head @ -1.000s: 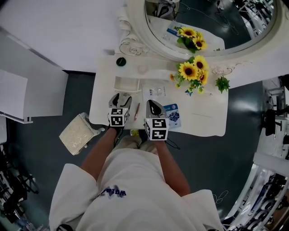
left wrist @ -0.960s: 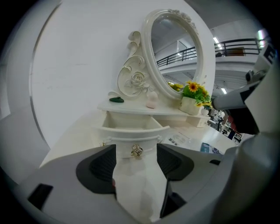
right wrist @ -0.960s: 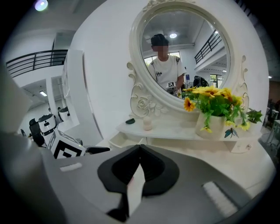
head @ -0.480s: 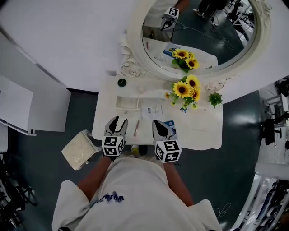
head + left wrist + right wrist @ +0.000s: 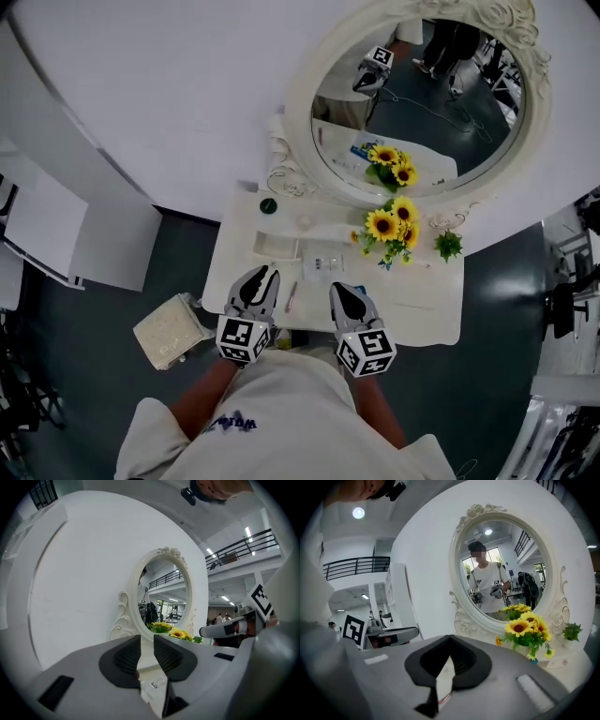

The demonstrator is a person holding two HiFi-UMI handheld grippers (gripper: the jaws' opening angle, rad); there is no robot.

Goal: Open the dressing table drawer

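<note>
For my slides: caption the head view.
Person at dressing table with oval mirror and sunflowers; left hand-held gripper empty, jaws just closing; right hand-held gripper shut.

Bright, even indoor light, soft shadows; both gripper views bulge, with black vignetted corners.

Count, head view: 2 grippers, left gripper at 6 and right gripper beside it. 2 marker cubes, 1 per gripper. 1 dressing table. 1 oval mirror at 1. On tabletop: 1 sunflower bunch, 1 sm. green plant, 1 dark round item, 1 pink pen, 1 white tray. 1 beige cushion at 8.
</note>
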